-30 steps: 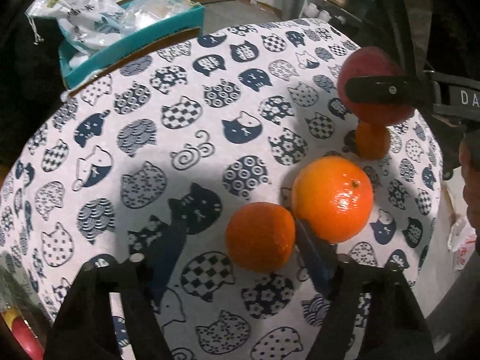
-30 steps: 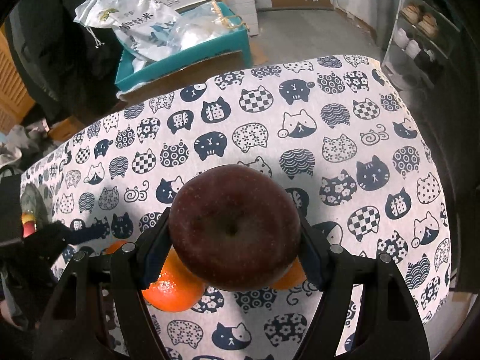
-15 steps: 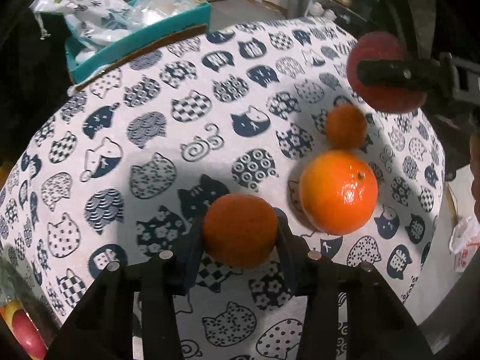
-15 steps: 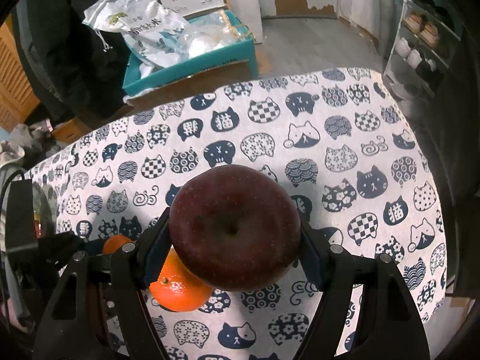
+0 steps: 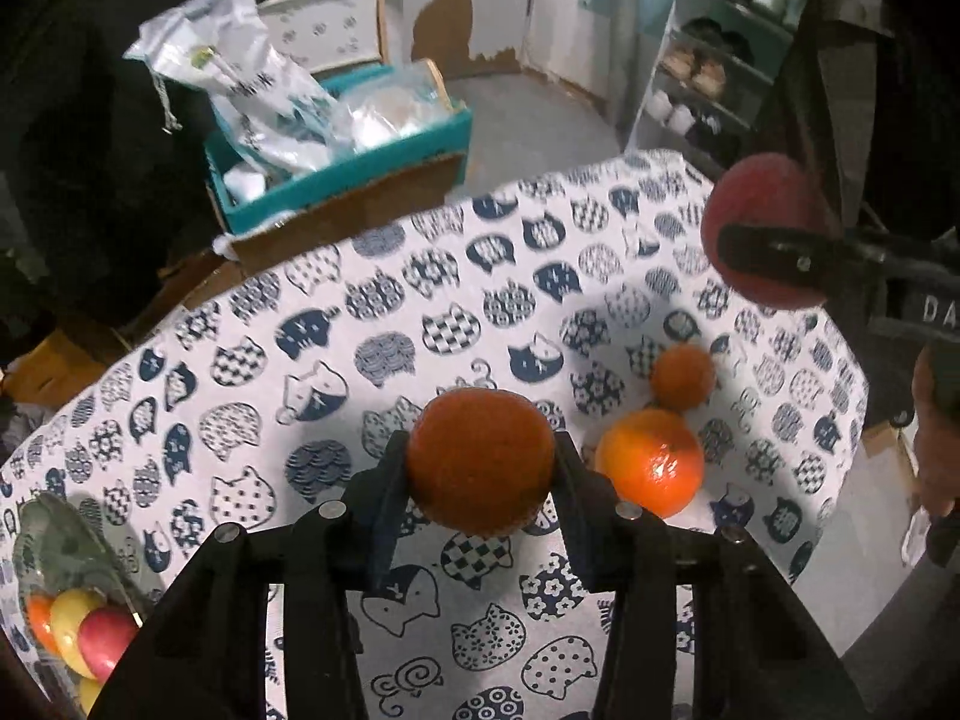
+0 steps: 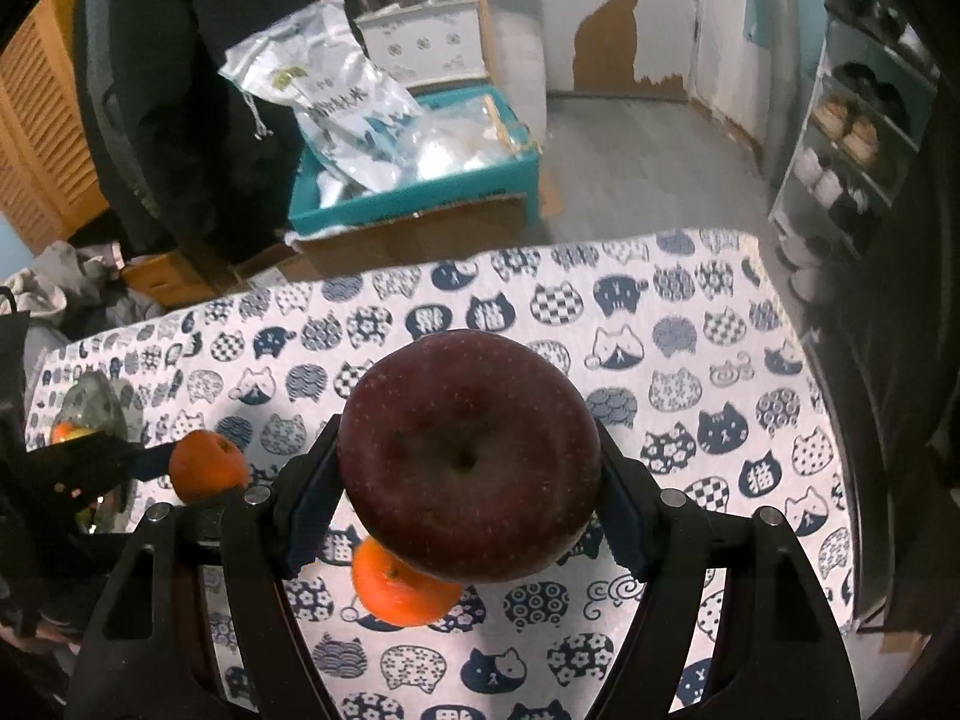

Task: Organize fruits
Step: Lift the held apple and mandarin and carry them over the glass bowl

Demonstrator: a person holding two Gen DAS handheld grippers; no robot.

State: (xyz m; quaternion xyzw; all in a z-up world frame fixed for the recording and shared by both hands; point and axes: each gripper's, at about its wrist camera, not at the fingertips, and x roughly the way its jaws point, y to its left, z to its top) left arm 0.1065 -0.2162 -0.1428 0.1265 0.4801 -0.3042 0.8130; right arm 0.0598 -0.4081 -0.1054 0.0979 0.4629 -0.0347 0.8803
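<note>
My left gripper [image 5: 480,450] is shut on a dull orange mandarin [image 5: 480,474] and holds it above the cat-print tablecloth [image 5: 300,360]. A bigger glossy orange [image 5: 651,462] and a small mandarin [image 5: 683,376] lie on the cloth just to its right. My right gripper [image 6: 468,444] is shut on a dark red apple [image 6: 468,468], held in the air over the glossy orange [image 6: 396,594]. In the left wrist view the apple [image 5: 762,192] hangs at the upper right. A glass bowl [image 5: 54,534] with red and yellow fruit sits at the table's near left.
Beyond the table's far edge stands a teal box [image 5: 360,162] stuffed with plastic bags. A shoe rack [image 5: 708,78] lines the right wall. A person in dark clothes [image 6: 180,90] stands at the far left. A hand [image 5: 930,420] shows at the right edge.
My left gripper shut on the mandarin and lifted it off the cloth. My right gripper rose with the apple. The small mandarin came into full view from behind the apple.
</note>
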